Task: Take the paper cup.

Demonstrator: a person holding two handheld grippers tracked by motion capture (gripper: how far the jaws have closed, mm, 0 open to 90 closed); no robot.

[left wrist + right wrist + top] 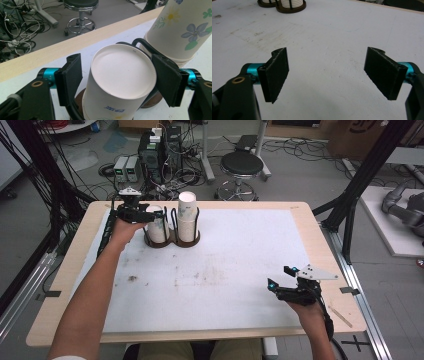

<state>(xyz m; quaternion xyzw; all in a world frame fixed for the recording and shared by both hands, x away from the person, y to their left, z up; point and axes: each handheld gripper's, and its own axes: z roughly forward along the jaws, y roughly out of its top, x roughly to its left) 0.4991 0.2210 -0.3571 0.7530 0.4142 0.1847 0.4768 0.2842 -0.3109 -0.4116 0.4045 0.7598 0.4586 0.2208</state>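
A dark two-ring holder (172,243) stands at the far left of the white mat. An upside-down white paper cup (120,67) sits in its left ring. My left gripper (117,81) has one pad on each side of this cup near its base and is shut on it. The right ring holds a taller stack of flower-printed cups (187,217), also seen close by (180,27). In the high view the left gripper (149,214) sits at the top of the left cup (158,229). My right gripper (279,276) rests low near the mat's front right and is open and empty (327,72).
The white mat (225,270) covers a wooden table (320,235). A black stool (242,165), computer boxes (155,150) and tangled cables stand on the floor beyond the far edge. Black frame posts (367,167) rise at both sides. The holder's bases (287,7) lie far ahead of the right gripper.
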